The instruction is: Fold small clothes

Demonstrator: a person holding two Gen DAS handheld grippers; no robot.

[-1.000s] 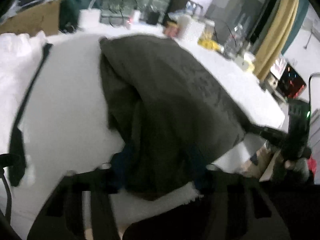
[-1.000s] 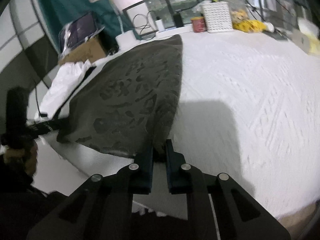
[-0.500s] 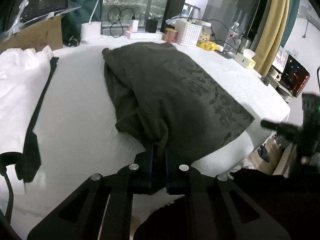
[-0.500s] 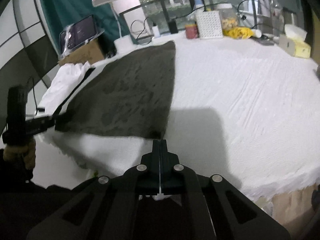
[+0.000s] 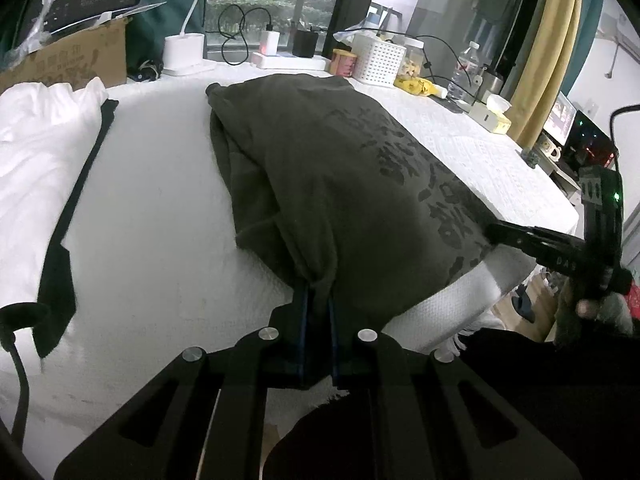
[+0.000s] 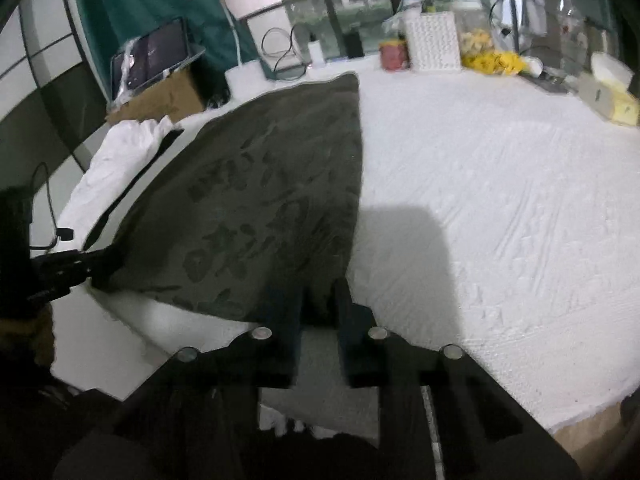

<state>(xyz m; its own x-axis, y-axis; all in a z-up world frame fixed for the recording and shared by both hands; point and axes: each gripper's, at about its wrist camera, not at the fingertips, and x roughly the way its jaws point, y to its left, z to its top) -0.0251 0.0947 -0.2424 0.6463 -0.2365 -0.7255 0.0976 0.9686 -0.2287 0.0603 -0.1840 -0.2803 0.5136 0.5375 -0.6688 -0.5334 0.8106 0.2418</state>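
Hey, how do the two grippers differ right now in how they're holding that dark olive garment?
The left gripper is shut, pinching a bunched near corner of the dark olive printed garment; the right gripper is parted, cloth between its fingers but apparently unclamped. The left corner is gathered; the right corner lies flatter. Both sit at the garment's near edge on the white bed cover.

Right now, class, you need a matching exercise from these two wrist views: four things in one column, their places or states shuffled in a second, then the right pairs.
1. olive garment
2. left gripper
3. white basket
4. cardboard box

A. at the far edge, beside a red can
B. shut on a garment corner
C. lying on the white table cover
D. far left, behind the white clothes

Pairs: 1-C, 2-B, 3-A, 4-D.
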